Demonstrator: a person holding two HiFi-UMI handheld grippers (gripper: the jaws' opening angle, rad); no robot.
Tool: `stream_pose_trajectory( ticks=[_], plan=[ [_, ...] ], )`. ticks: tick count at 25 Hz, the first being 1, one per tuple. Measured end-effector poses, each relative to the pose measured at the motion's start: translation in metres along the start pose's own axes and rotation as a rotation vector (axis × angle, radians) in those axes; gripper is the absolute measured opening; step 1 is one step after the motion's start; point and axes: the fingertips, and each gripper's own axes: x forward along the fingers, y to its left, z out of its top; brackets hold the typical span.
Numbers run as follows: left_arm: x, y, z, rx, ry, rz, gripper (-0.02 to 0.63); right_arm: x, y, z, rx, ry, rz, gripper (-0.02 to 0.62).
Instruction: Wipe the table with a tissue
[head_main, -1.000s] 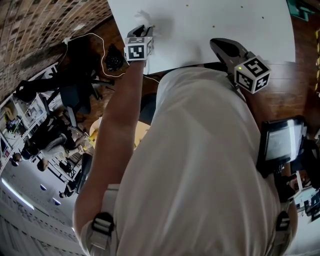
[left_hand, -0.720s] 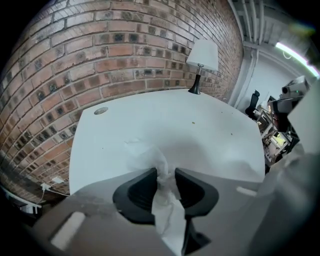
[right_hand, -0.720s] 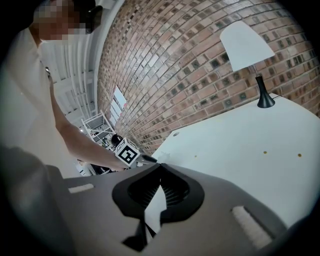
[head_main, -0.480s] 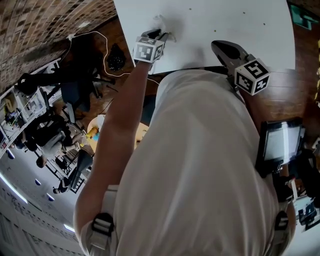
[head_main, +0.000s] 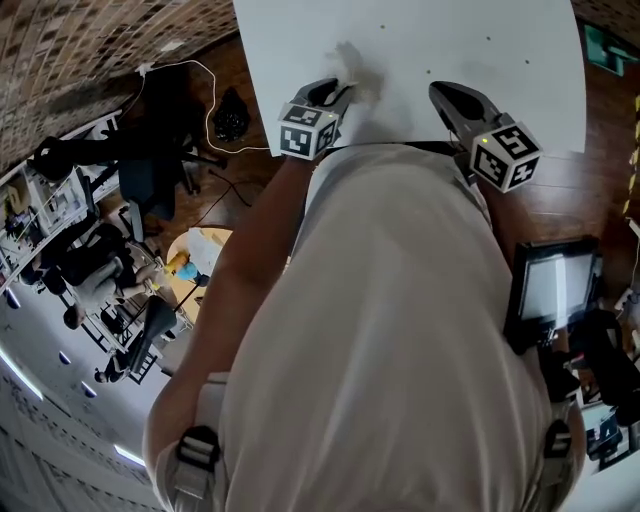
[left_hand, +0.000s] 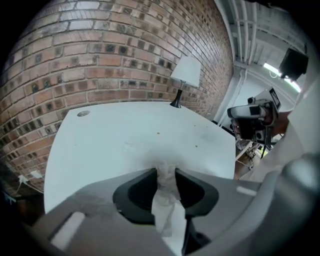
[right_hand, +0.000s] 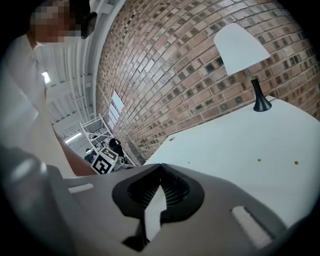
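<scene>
My left gripper (head_main: 338, 90) is shut on a crumpled white tissue (head_main: 352, 62). The tissue rests on the white table (head_main: 470, 40) near its front edge. In the left gripper view the tissue (left_hand: 165, 200) is pinched between the dark pads, and its end touches the table (left_hand: 115, 150) just past my left gripper (left_hand: 164, 173). My right gripper (head_main: 447, 93) hovers over the front edge to the right, apart from the tissue. In the right gripper view my right gripper (right_hand: 160, 167) has its tips together with nothing between them. Small specks (right_hand: 259, 160) dot the table.
A white-shaded lamp (left_hand: 185, 75) on a black stem stands at the table's far corner by the brick wall (left_hand: 100, 60). A screen device (head_main: 555, 285) stands at the right on the wood floor. Cables (head_main: 215, 110) and seated people (head_main: 100, 270) are at the left.
My left gripper has slid the tissue to the right along the table, closer to the right gripper. The right gripper has stayed where it was.
</scene>
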Motion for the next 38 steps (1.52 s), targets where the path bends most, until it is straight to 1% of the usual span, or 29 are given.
stream_pose_trajectory(
  ticks=[2,7,9,11,16,18,20,25,28,30,32,35,38],
  plan=[
    [-0.005,-0.001,0.009,-0.004,-0.038,0.004,0.106,-0.001,-0.003,0.003,0.002,-0.006,-0.008,0.008],
    [-0.013,0.007,0.037,0.035,-0.120,0.008,0.106,0.001,-0.006,0.014,-0.013,-0.024,-0.039,0.008],
    [-0.022,0.016,0.052,0.053,-0.135,0.025,0.106,0.010,-0.003,0.020,-0.015,-0.037,-0.038,0.008],
    [-0.022,0.016,0.062,0.068,-0.131,0.031,0.106,0.011,-0.003,0.020,-0.012,-0.039,-0.036,0.008],
    [0.006,-0.002,0.073,0.102,-0.129,0.007,0.107,-0.010,-0.018,0.018,-0.011,-0.037,-0.052,0.008],
    [0.017,-0.011,0.081,0.102,-0.127,0.005,0.106,-0.022,-0.029,0.019,-0.010,-0.041,-0.055,0.008],
    [0.025,-0.014,0.085,0.092,-0.118,0.022,0.106,-0.032,-0.038,0.017,-0.005,-0.042,-0.056,0.008],
    [0.036,0.008,0.083,0.066,-0.068,0.078,0.106,-0.042,-0.049,0.015,0.008,-0.054,-0.071,0.008],
    [0.041,0.026,0.082,0.043,-0.035,0.092,0.106,-0.041,-0.049,0.018,0.016,-0.068,-0.080,0.008],
    [0.046,0.035,0.085,0.045,-0.018,0.094,0.106,-0.043,-0.049,0.019,0.019,-0.074,-0.086,0.008],
    [0.052,0.043,0.090,0.052,-0.015,0.108,0.107,-0.047,-0.050,0.018,0.022,-0.076,-0.097,0.008],
    [0.061,0.053,0.105,0.033,-0.035,0.138,0.106,-0.055,-0.054,0.018,0.030,-0.082,-0.121,0.008],
    [0.068,0.060,0.121,0.049,-0.047,0.196,0.106,-0.064,-0.059,0.016,0.036,-0.088,-0.147,0.008]
  ],
)
